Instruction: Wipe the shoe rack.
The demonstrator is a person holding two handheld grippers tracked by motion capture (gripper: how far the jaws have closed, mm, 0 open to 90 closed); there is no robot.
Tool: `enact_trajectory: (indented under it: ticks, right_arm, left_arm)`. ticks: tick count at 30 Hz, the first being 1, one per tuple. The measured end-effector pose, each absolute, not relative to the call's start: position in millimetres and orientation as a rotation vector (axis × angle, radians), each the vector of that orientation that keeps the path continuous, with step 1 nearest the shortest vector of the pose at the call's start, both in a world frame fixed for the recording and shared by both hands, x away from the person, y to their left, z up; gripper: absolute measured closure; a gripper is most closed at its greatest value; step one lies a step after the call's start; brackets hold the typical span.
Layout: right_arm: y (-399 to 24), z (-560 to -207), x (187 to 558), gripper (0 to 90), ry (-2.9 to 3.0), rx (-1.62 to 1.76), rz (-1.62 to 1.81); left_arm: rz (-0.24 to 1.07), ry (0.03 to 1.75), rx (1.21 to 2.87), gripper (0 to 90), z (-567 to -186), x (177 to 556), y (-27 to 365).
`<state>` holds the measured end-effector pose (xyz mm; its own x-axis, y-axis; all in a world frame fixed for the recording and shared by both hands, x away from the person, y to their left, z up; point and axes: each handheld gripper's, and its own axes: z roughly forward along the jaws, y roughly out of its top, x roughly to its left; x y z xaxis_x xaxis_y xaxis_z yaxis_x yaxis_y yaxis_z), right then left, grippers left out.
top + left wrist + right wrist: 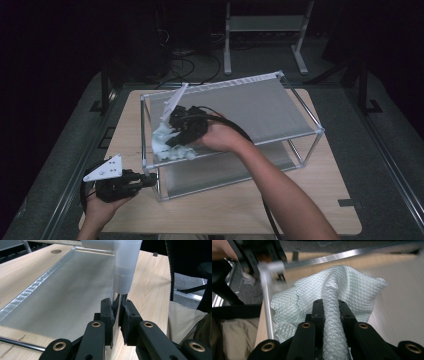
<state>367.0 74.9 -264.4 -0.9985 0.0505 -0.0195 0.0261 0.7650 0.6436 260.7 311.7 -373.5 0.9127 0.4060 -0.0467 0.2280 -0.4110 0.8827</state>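
Up close, the left hand-held gripper (117, 315) clamps the rack post (117, 298).

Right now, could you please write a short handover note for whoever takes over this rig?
Left gripper: shut on the rack's near-left post, just under its white corner joint, steadying the rack.
Right gripper: shut on a bunched fold of the pale green cloth, over the top shelf's near-left corner.
Things: the two-shelf rack stands on the wooden table; the cloth lies on the grey top shelf at its left end.
Done: rack braced, cloth gripped and on the shelf.
Left: probably wiping the rest of the top shelf, perhaps the lower one; I cannot tell how much is already wiped.
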Motion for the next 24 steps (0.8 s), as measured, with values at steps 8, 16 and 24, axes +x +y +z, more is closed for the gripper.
enact_trajectory:
  ticks: [8, 16, 24]
  right_arm:
    - [61.0, -265.3, 374.8, 78.3, 2.912, 0.131, 1.044]
    - [89.0, -264.4, 371.5, 78.3, 2.912, 0.087, 1.043]
    - [99.3, -263.8, 363.0, 78.3, 2.934, 0.076, 1.11]
  left_arm:
    - [0.205, 0.461, 2.008, 80.9, -374.1, 263.6, 312.9]
    - [0.218, 0.47, 2.0, 81.0, -374.8, 264.6, 316.0]
    - [0.222, 0.473, 1.999, 81.0, -374.8, 265.2, 314.9]
